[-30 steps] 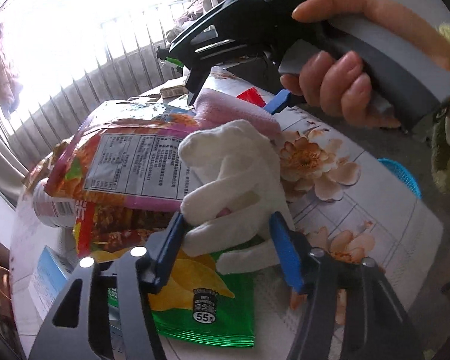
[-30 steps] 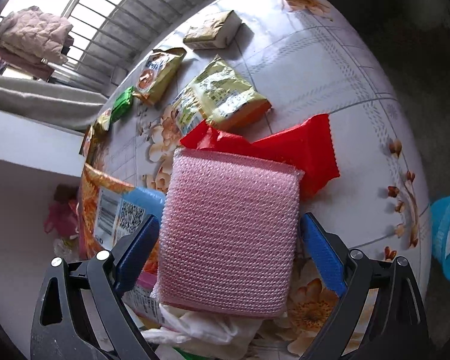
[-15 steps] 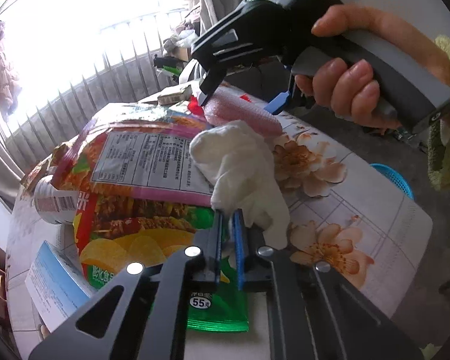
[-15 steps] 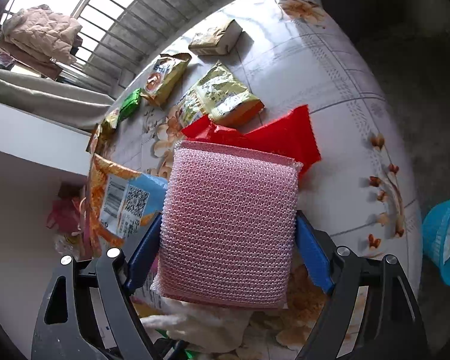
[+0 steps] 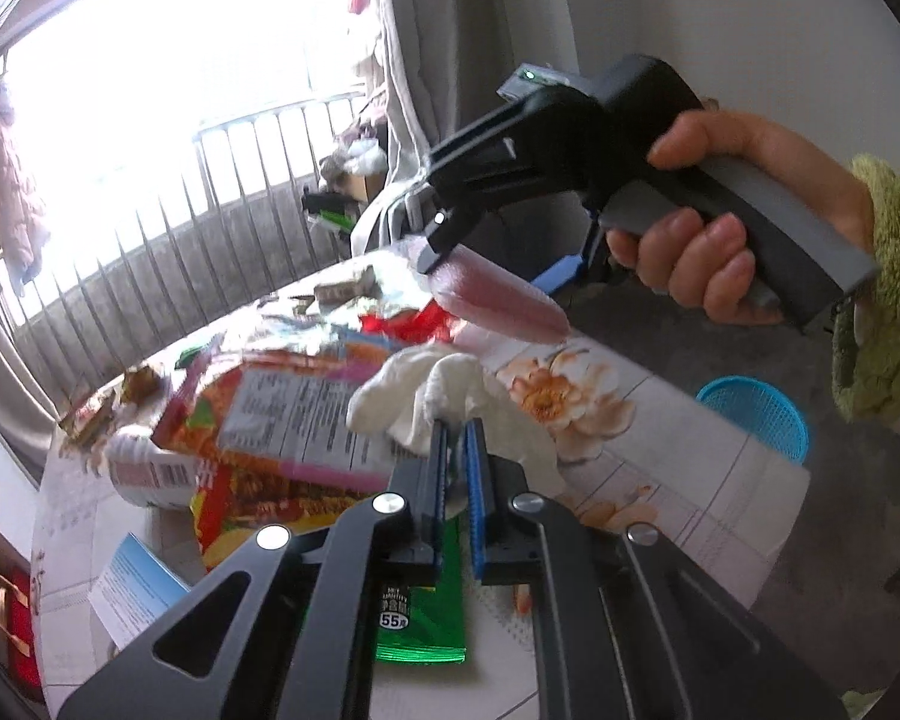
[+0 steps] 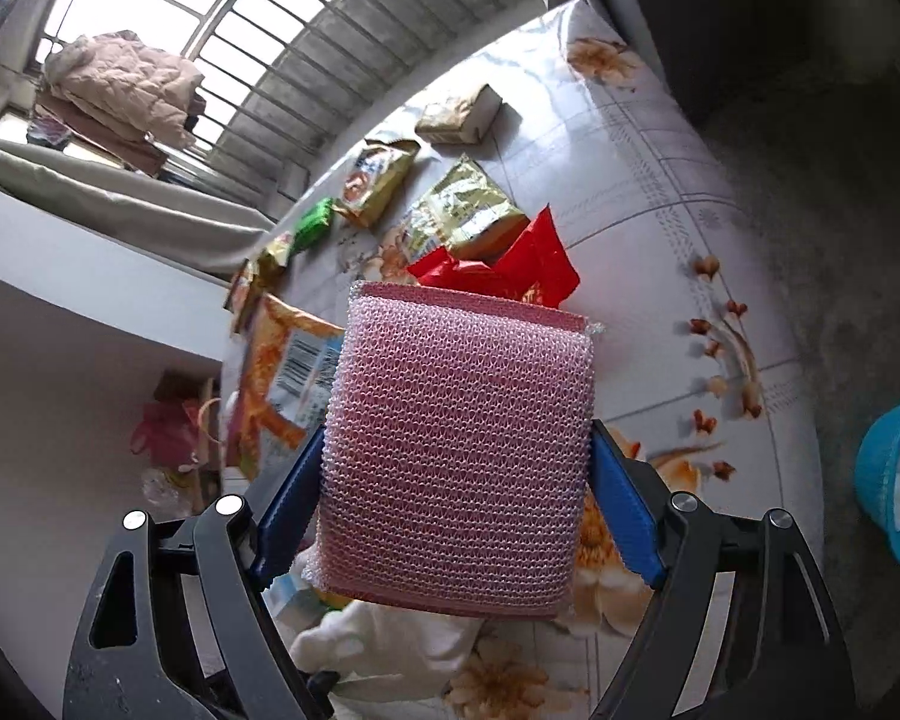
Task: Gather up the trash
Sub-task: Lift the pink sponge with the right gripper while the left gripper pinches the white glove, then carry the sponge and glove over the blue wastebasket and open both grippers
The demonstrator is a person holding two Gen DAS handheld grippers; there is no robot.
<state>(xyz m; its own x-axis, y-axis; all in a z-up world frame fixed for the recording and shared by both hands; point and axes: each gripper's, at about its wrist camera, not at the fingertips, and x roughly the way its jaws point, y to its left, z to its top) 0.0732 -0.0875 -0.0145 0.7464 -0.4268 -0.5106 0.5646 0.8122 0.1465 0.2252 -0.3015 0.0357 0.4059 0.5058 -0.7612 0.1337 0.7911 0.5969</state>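
Observation:
My left gripper (image 5: 455, 438) is shut on a crumpled white tissue (image 5: 432, 396), held just above the snack bags on the floral table (image 5: 660, 456). My right gripper (image 6: 456, 468) is shut on a pink mesh scouring pad (image 6: 456, 450), raised above the table; it also shows in the left wrist view (image 5: 498, 300), beyond the tissue. The tissue also shows below the pad in the right wrist view (image 6: 384, 636). A blue trash basket (image 5: 756, 414) stands on the floor beside the table's right edge, also at the right in the right wrist view (image 6: 894, 480).
Snack wrappers litter the table: a large orange-pink bag (image 5: 282, 420), a green bag (image 5: 420, 624), a red wrapper (image 6: 510, 270), gold bags (image 6: 468, 216), a small box (image 6: 462, 114). A blue-white leaflet (image 5: 132, 594) lies at the near left. A balcony railing runs behind.
My left gripper closed on the white tissue and lifted it. My right gripper rose with the pink pad and moved away from the table surface.

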